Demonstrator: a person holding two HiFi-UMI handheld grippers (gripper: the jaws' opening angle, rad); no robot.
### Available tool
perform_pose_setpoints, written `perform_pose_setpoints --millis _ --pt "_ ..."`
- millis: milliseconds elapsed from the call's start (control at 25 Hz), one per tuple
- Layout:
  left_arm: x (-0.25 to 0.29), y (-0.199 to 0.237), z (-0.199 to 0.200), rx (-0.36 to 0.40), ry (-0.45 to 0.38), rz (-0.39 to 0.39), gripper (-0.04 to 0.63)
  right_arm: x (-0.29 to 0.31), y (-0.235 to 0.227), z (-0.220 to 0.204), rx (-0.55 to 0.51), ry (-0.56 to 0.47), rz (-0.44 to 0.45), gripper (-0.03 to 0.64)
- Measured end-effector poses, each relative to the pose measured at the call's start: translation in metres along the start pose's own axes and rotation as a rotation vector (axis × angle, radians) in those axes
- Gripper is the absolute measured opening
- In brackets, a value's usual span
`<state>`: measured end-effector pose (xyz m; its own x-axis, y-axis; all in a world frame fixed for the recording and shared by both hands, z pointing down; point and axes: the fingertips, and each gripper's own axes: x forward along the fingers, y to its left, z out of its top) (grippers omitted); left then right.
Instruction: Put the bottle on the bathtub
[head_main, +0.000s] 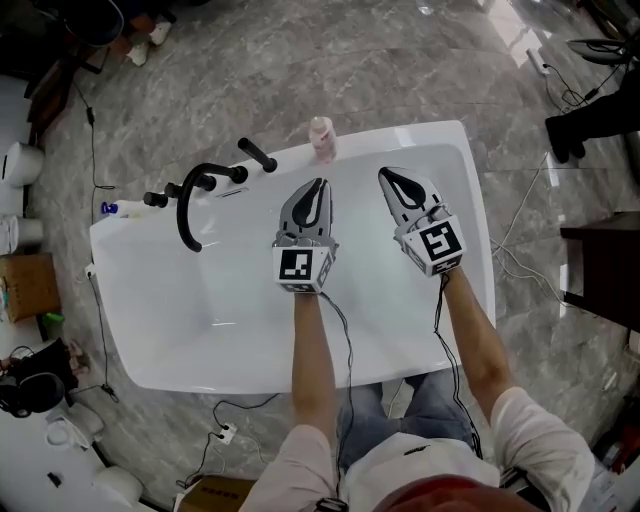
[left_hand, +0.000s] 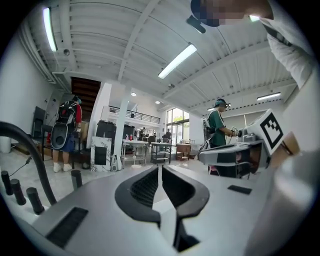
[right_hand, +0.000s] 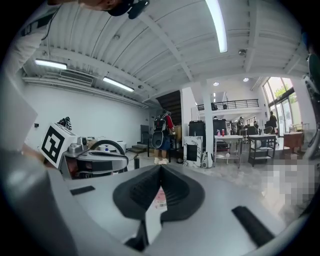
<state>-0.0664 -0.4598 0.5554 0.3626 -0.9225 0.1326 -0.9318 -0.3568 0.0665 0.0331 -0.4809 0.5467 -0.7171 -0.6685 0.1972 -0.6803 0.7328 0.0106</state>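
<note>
A small pink bottle (head_main: 321, 138) stands upright on the far rim of the white bathtub (head_main: 455, 135). Both grippers hover over the tub's inside, pointing at the far rim. My left gripper (head_main: 318, 185) is shut and empty, its tips a short way in front of the bottle. My right gripper (head_main: 385, 175) is also shut and empty, to the right of the bottle and apart from it. In the right gripper view the bottle (right_hand: 160, 197) shows as a pink patch through the hollow behind the closed tips. In the left gripper view the jaws (left_hand: 160, 167) meet with nothing between them.
A black curved faucet (head_main: 195, 200) with black knobs stands on the tub's far left rim. A small blue-capped item (head_main: 108, 209) lies at the tub's left corner. Cables run over the grey marble floor around the tub. People and tables stand far off in the hall.
</note>
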Motion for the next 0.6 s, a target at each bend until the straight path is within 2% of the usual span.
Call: perform_pose_setpoints --millis 360,600 --pt "-0.028 -0.021 0.043 0.055 -0.009 0.002 0.009 -0.025 0.018 0.032 0.003 -0.014 -0.001 -0.006" --pt "-0.036 -0.019 0.052 0.059 -0.019 0.008 0.009 -0.025 0.03 0.045 -0.002 -0.024 0.012 -0.006"
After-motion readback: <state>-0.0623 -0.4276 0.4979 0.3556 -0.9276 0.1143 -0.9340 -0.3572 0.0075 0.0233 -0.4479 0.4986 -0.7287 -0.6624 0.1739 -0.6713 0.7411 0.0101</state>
